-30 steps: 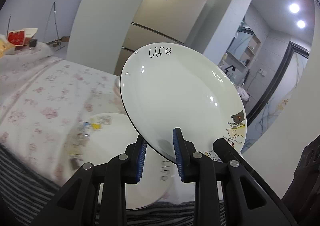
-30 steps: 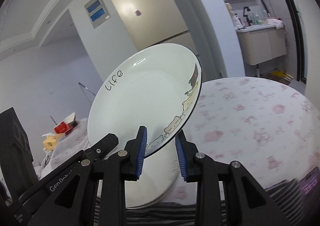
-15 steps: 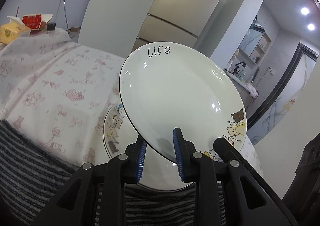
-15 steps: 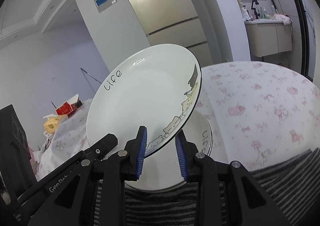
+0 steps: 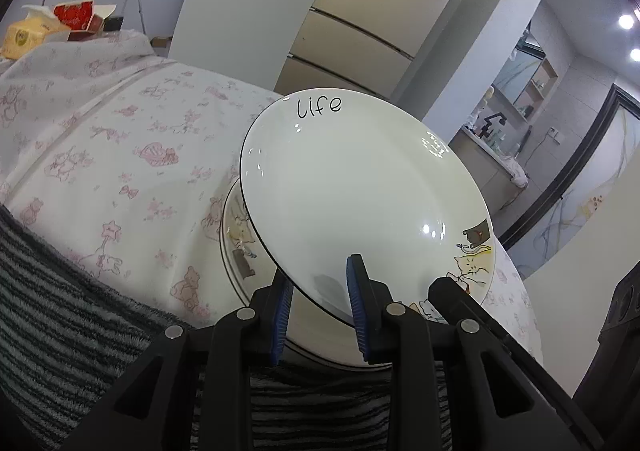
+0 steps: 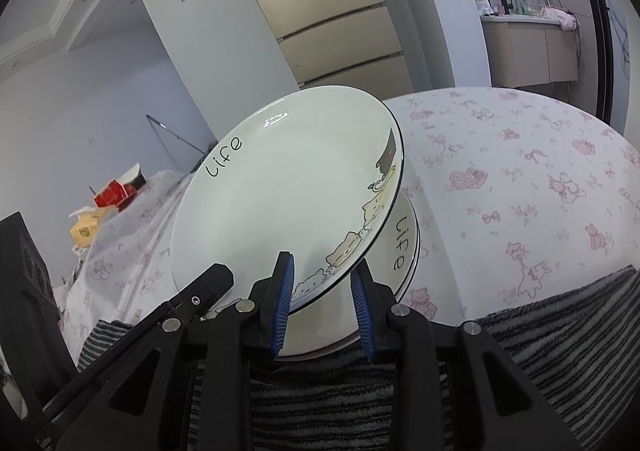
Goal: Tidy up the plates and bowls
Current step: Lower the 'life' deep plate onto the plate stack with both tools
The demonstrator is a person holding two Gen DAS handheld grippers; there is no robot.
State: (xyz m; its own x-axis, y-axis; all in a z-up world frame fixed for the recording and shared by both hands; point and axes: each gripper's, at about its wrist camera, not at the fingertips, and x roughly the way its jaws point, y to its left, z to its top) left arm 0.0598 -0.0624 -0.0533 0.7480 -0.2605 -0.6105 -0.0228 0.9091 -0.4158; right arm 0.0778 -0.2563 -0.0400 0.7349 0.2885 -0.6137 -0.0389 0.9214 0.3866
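Both grippers pinch one round white ceramic plate [image 5: 360,195] with a thin black rim, the word "life" and cartoon cats. At the lower centre of the left wrist view, the left gripper [image 5: 320,307] has its blue-padded fingers pressed on the plate's near edge, one on each face. At the lower centre of the right wrist view, the right gripper [image 6: 322,299] clamps the cat-printed edge of the same plate [image 6: 280,203] the same way. The plate is tilted, its far rim raised toward the frame's centre. Just beneath it lies a stack of matching white plates [image 6: 400,251], showing at lower centre on the bench covered with a white cloth printed with pink bears [image 6: 520,191]. A grey-and-black striped fuzzy cloth [image 5: 60,311] fills the lower left.
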